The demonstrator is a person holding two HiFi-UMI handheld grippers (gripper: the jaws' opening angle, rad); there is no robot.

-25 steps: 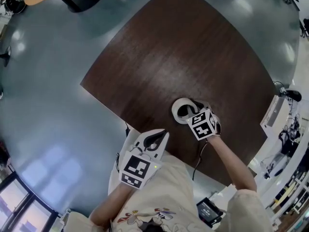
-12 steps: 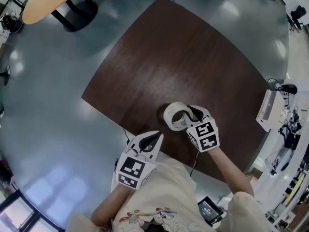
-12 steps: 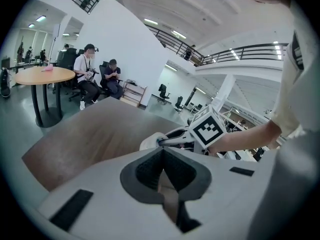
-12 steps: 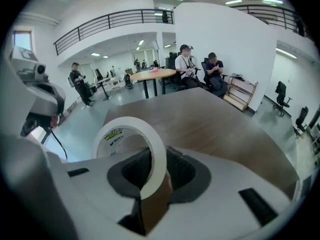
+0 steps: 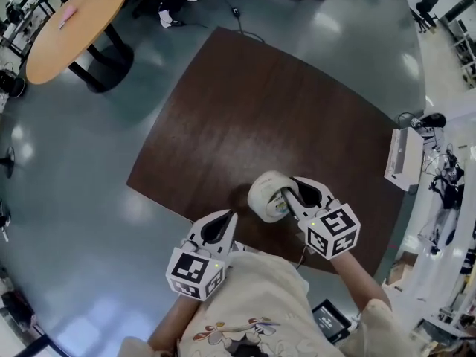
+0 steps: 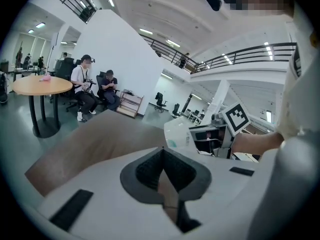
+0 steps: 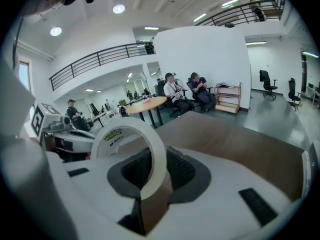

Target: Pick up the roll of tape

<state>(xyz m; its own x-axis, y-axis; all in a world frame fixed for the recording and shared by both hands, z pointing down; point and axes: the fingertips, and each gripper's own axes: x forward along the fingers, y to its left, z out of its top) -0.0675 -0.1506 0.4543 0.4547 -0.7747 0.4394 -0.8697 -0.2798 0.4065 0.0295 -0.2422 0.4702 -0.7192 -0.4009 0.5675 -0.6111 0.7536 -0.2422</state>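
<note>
A white roll of tape [image 5: 268, 195] hangs in the air above the near edge of the dark wooden table [image 5: 282, 117]. My right gripper [image 5: 291, 192] is shut on its wall, one jaw inside the ring and one outside. In the right gripper view the roll of tape [image 7: 131, 149] stands upright between the jaws, with a yellow label on its inner core. My left gripper [image 5: 216, 225] hovers near the table's front edge, left of the roll, jaws shut with nothing in them. The left gripper view shows the roll of tape [image 6: 179, 136] ahead to the right.
A round light-wood table [image 5: 71, 28] stands on the grey floor at the far left. Seated people [image 6: 95, 86] are beyond it. A white box [image 5: 398, 155] and cables lie on the floor to the right of the table.
My right gripper has lifted the roll of tape off the table and turned it more upright. My left gripper has also risen a little.
</note>
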